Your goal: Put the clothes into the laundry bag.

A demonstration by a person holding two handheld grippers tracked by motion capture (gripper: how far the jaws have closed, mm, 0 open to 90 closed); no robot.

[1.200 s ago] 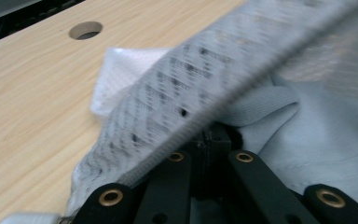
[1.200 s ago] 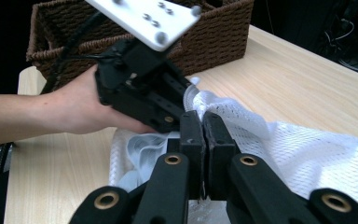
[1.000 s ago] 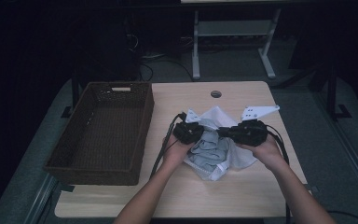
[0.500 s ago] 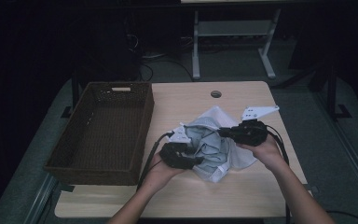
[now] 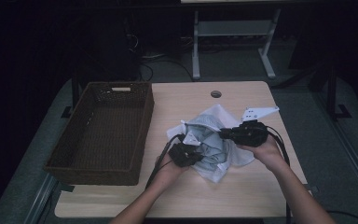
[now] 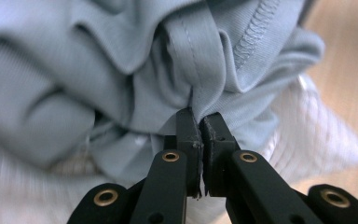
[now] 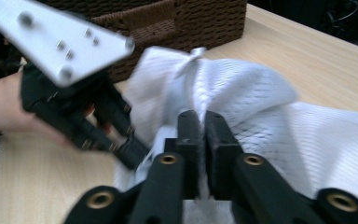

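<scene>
Where left claw point(image 6: 200, 122) pinches: grey garment point(image 6: 121, 70)

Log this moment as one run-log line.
left gripper: shut on grey garment | right gripper: shut on white mesh bag | wicker basket: empty, left of bag

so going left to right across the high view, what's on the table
wicker basket → left tongs, shut on the grey garment → white mesh bag bunched around that garment → right tongs, pinching the bag's mesh
</scene>
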